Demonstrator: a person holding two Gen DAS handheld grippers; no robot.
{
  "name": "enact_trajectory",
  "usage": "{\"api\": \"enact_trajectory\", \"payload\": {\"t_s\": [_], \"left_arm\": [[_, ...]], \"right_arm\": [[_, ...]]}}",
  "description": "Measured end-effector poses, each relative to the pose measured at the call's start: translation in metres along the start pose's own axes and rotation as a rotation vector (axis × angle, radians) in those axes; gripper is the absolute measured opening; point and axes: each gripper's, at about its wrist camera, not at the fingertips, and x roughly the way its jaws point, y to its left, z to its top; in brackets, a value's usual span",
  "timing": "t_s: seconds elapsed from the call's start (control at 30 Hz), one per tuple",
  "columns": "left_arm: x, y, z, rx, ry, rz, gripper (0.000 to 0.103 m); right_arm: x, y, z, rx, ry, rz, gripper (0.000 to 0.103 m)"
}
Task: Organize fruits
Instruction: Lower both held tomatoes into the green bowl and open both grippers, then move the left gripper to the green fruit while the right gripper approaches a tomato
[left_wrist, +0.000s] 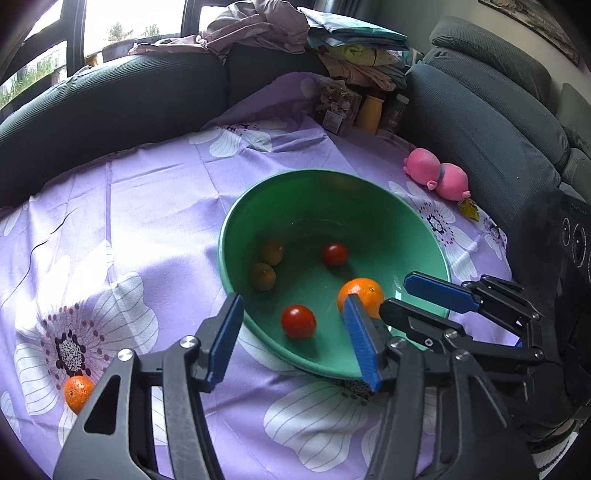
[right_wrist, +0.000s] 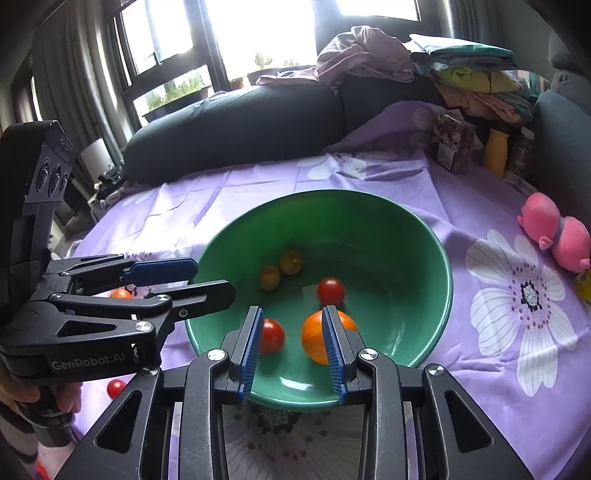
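It was a home living room: a dark sofa (left_wrist: 110, 107) piled with clothes (right_wrist: 369, 55), a floral-clothed table (left_wrist: 147, 206), windows (right_wrist: 162, 48), a pink toy (left_wrist: 437, 177).

Green bowl (right_wrist: 417, 266) on floral purple cloth (right_wrist: 480, 317) — holding one orange (right_wrist: 314, 339), two red tomatoes (right_wrist: 331, 291), two yellowish fruits (right_wrist: 290, 262), right gripper (right_wrist: 293, 350) parted above near rim, left gripper (right_wrist: 192, 277) beside — also parted.
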Motion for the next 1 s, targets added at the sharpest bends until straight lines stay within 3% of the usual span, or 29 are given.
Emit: {"api": "enact_trajectory", "payload": {"t_s": [0.23, 0.53, 0.6, 0.7, 1.0], "left_arm": [[-0.026, 0.014, -0.011, -0.032, -0.028, 0.04, 0.069], [-0.064, 0.04, -0.045, -0.122, -0.046, 0.094, 0.076], [-0.072, 0.046, -0.055, -0.138, -0.046, 0.102, 0.082], [-0.083, 0.055, -0.069, -0.165, -0.046, 0.124, 0.083], [-0.106, 0.086, -0.108, -0.256, -0.027, 0.16, 0.083]], "right_arm": [[-0.013, 0.016, -0.001, -0.056, -0.019, -0.01, 0.033], [-0.026, 0.054, -0.009, -0.146, -0.013, 0.048, 0.036], [-0.028, 0.063, -0.011, -0.168, -0.009, 0.061, 0.036], [-0.03, 0.078, -0.014, -0.205, -0.005, 0.08, 0.042], [-0.019, 0.108, -0.027, -0.271, 0.08, 0.166, 0.044]]}}
